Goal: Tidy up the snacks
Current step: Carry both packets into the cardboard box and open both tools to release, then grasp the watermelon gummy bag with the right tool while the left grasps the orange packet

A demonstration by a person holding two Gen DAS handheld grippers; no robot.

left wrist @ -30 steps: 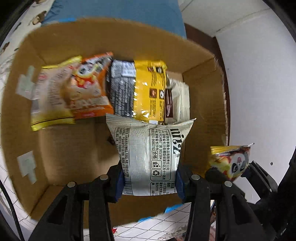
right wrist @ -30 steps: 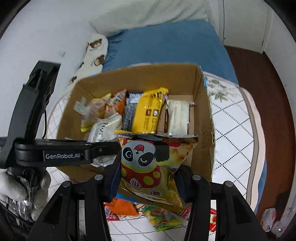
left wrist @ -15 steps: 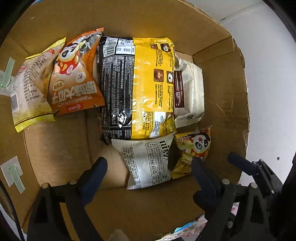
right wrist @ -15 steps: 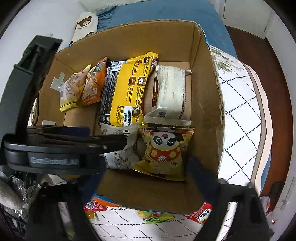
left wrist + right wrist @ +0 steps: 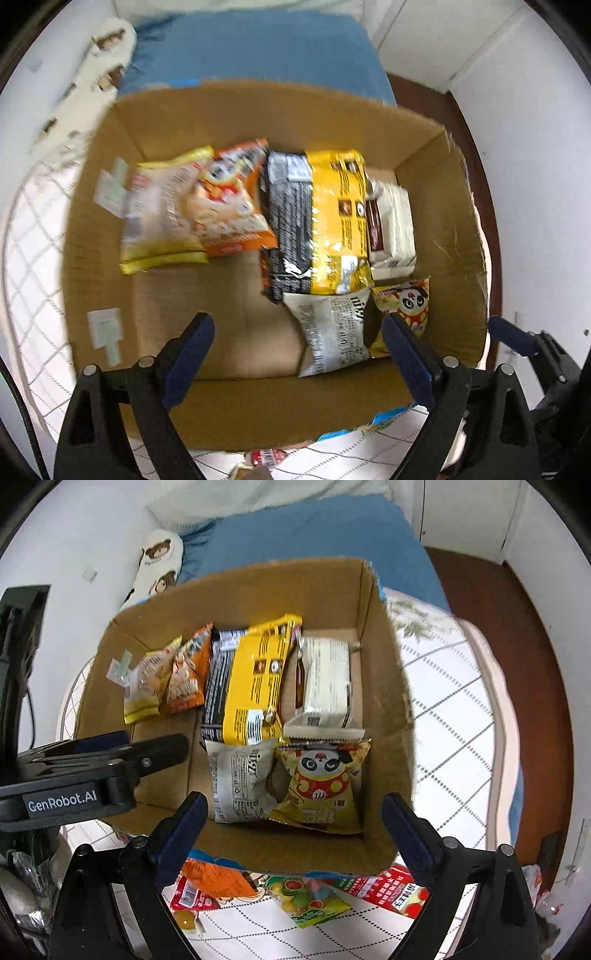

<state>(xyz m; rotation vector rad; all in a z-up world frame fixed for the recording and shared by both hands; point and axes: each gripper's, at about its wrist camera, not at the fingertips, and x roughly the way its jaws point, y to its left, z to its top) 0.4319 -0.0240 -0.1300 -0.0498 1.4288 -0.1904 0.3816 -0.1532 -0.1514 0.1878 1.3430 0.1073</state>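
Observation:
An open cardboard box (image 5: 236,406) (image 5: 391,686) holds several snack packs. A grey-white pack (image 5: 332,332) (image 5: 240,779) and a yellow panda pack (image 5: 406,306) (image 5: 321,782) lie side by side at the near right of the box floor. Behind them are a yellow-black pack (image 5: 317,225) (image 5: 255,679), a cream pack (image 5: 391,229) (image 5: 328,679), an orange pack (image 5: 232,206) (image 5: 186,675) and a pale yellow pack (image 5: 162,221) (image 5: 146,683). My left gripper (image 5: 297,354) is open and empty above the box's near wall. My right gripper (image 5: 293,827) is open and empty above the same wall.
Loose snack packs lie on the quilted white cloth in front of the box: an orange one (image 5: 210,878), a green fruit one (image 5: 314,897) and a red one (image 5: 391,886). A blue blanket (image 5: 310,535) and bear-print pillow (image 5: 159,561) lie behind the box.
Both grippers opened and dropped their packs into the box, the grey-white one from the left and the panda one from the right. Both then pulled back and up from the box.

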